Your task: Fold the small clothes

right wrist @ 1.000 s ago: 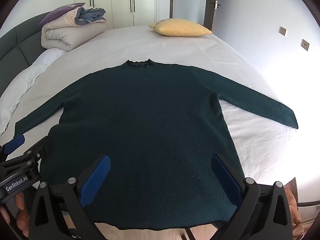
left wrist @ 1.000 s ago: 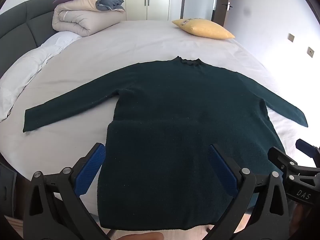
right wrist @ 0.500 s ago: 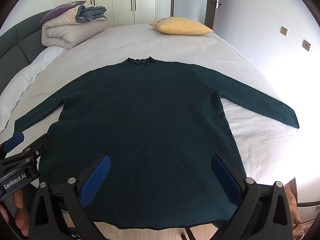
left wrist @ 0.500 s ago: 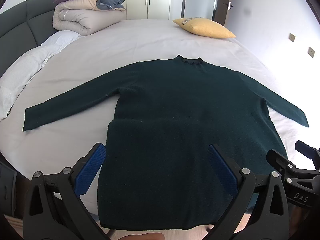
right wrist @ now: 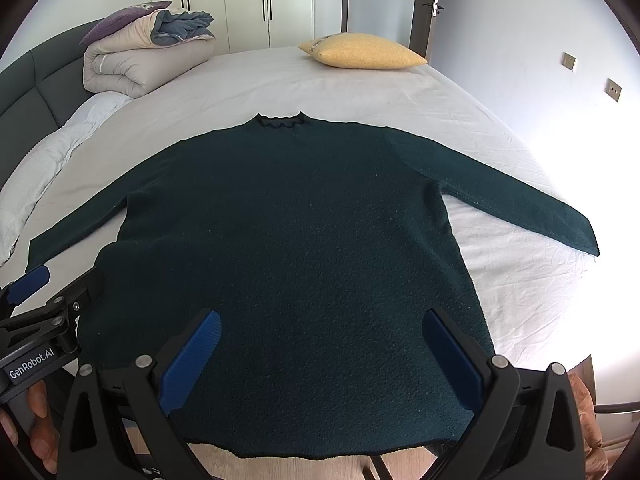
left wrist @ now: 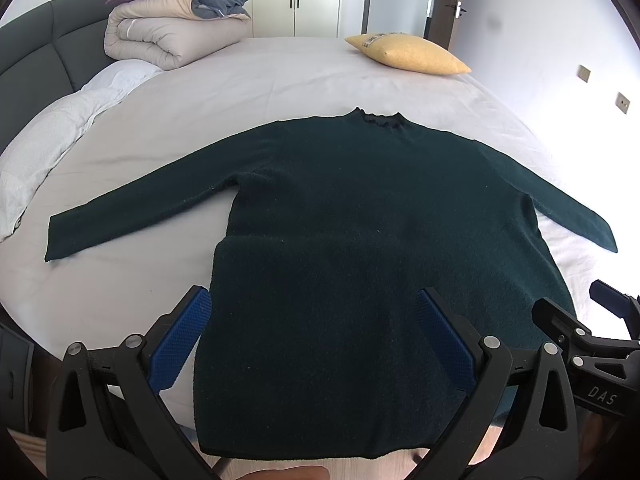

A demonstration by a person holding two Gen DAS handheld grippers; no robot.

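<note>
Pretty much nothing changed: dark green sweater (left wrist: 380, 240) still flat on the bed (left wrist: 280, 80), left tool (left wrist: 312, 336) and right tool (right wrist: 320, 352) both still spread wide, empty.

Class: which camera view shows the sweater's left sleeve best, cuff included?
The left wrist view. There the left sleeve lies in full from shoulder to cuff on the bed. In the right wrist view the same sleeve sits at the frame's edge, foreshortened, with its cuff end behind the left tongs.
</note>
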